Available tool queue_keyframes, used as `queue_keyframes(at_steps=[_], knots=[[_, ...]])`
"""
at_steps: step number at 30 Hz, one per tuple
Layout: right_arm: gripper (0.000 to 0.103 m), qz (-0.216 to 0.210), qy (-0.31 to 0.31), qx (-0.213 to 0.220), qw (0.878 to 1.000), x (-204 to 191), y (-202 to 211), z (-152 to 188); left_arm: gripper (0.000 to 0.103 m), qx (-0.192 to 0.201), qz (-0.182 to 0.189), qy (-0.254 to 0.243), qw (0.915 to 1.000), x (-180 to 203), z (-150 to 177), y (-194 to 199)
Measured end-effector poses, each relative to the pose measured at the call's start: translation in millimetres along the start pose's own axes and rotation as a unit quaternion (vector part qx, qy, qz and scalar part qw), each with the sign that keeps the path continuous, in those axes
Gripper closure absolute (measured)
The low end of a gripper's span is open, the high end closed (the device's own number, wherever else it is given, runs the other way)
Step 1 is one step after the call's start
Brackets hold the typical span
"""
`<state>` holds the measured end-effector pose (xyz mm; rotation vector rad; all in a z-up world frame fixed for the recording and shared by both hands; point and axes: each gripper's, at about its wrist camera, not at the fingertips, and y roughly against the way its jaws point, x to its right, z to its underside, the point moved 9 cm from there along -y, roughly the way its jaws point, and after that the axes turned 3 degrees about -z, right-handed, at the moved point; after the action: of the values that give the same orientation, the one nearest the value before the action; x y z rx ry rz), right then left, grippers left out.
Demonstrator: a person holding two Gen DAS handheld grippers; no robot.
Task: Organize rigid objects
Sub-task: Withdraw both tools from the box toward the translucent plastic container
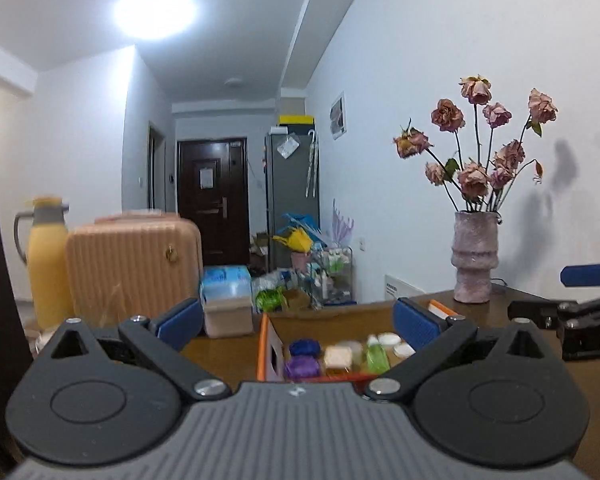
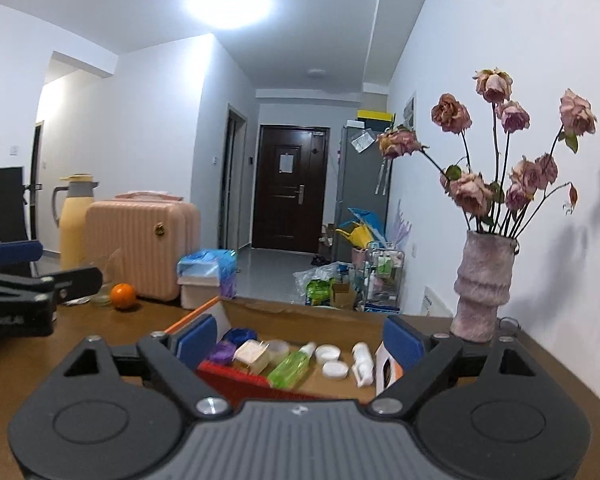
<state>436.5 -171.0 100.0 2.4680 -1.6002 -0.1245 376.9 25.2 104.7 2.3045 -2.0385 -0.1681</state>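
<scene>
The step in hand is judged to be an approach: both pairs of tongs are carried toward the open cardboard box on the brown bench, and nothing has yet been picked. The left tongs are seen spread wide with nothing between the blue pads, and the right tongs are likewise spread and empty. The box is framed between the pads in both wrist views, just ahead of and below them, without being touched. Inside it, small rigid items are laid loosely: a green bottle on its side, a white bottle, two round white lids, a cream-coloured block, a purple roll and a blue roll. An orange is left on the bench to the left, well apart from the box, and a vase of dried roses stands beyond the box's right corner. For the next move, one item would have to be chosen, the tongs lowered over the box wall and the pads set on either side of it before closing; the vase should be kept clear of.
</scene>
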Motion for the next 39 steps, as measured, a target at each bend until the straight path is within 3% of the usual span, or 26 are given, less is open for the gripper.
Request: queue_keyframes(at_steps=[9, 14, 21, 24, 30, 39], knots=[[0.009, -0.009, 0.011, 0.016, 1.000, -14, 66, 50, 0.000, -0.027, 0.016, 0.044, 0.9985, -17, 57, 70], [0.009, -0.023, -0.002, 0.001, 1.000, -19, 99, 82, 0.000, -0.017, -0.010, 0.029, 0.9994, -21, 81, 118], [0.009, 0.009, -0.052, 0.014, 0.999, -15, 141, 117, 0.000, 0.001, -0.021, -0.011, 0.9997, -9, 101, 160], [0.009, 0.021, -0.064, 0.023, 0.997, -13, 160, 128, 0.000, -0.008, -0.009, -0.013, 0.9998, -3, 104, 166], [0.008, 0.051, -0.028, 0.016, 0.998, -13, 178, 141, 0.000, -0.021, 0.001, -0.004, 0.9998, 7, 105, 167], [0.010, 0.042, -0.056, -0.011, 0.998, 21, 164, 147, 0.000, -0.067, 0.014, -0.008, 0.9976, 44, 112, 123]])
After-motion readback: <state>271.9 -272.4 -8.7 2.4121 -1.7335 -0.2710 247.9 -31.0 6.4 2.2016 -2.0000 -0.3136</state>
